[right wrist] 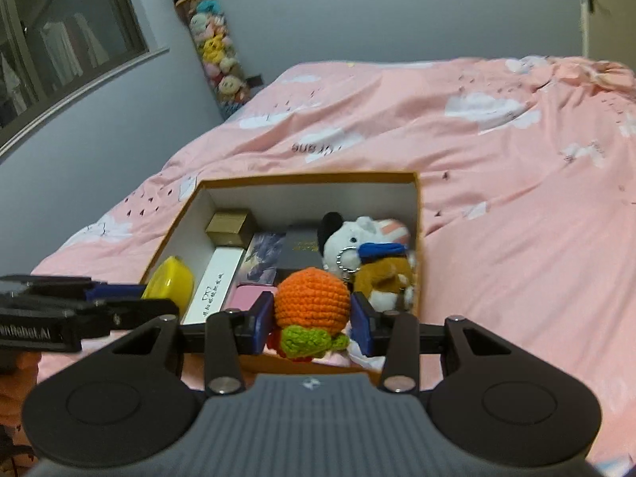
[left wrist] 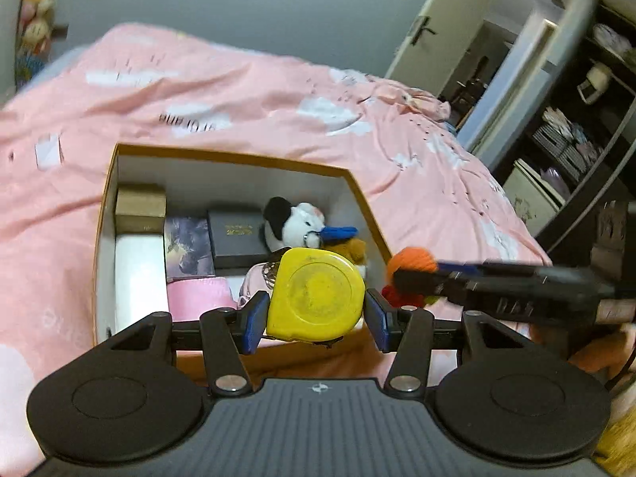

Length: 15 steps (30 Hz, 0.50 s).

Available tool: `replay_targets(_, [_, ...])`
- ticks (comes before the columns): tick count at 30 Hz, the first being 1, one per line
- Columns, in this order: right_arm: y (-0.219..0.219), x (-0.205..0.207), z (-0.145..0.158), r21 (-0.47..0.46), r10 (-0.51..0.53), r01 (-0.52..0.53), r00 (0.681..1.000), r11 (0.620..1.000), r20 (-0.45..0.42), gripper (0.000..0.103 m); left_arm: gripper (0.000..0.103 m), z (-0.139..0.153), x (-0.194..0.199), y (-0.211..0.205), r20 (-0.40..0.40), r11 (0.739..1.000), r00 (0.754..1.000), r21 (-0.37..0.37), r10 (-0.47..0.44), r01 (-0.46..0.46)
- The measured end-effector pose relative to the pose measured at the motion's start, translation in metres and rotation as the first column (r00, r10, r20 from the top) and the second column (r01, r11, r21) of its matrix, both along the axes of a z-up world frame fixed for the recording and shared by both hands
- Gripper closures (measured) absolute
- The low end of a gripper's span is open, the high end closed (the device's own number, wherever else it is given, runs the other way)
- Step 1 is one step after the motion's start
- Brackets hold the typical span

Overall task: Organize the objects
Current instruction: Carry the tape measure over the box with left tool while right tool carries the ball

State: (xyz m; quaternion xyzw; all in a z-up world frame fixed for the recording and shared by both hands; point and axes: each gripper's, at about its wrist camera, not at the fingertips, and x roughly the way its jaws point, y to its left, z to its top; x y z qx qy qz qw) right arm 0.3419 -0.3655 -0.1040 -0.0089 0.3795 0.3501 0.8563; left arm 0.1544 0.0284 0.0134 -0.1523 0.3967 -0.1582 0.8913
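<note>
An open orange box [left wrist: 359,194] with white inside walls lies on the pink bed; it also shows in the right wrist view [right wrist: 417,214]. My left gripper [left wrist: 316,314] is shut on a yellow tape measure [left wrist: 318,294] and holds it over the box's near edge. My right gripper [right wrist: 312,320] is shut on an orange crocheted toy [right wrist: 312,302] with a green leaf, over the box's near right part. The toy shows in the left wrist view [left wrist: 411,262] and the tape measure in the right wrist view [right wrist: 171,280]. In the box lie a white plush [right wrist: 349,242], a brown plush [right wrist: 387,278] and several small boxes.
The pink bedspread [right wrist: 497,198] spreads all around the box. A column of plush toys [right wrist: 212,43] hangs in the far corner beside a window [right wrist: 59,47]. An open door [left wrist: 457,28] and dark shelves [left wrist: 576,131] stand to the right of the bed.
</note>
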Motion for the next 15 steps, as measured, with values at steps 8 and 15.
replay_targets(8, [0.035,0.034,-0.047,-0.087,0.029,-0.040,0.991,0.995,-0.129,0.059,0.044,-0.037,0.047,0.015,-0.158,1.000,0.987,0.013,0.024,-0.023])
replay_targets(15, [0.046,0.043,-0.073,-0.130,0.049,-0.075,0.979,0.989,-0.197,0.059,0.044,-0.063,0.062,0.008,-0.224,1.000,0.975,0.014,0.009,-0.007])
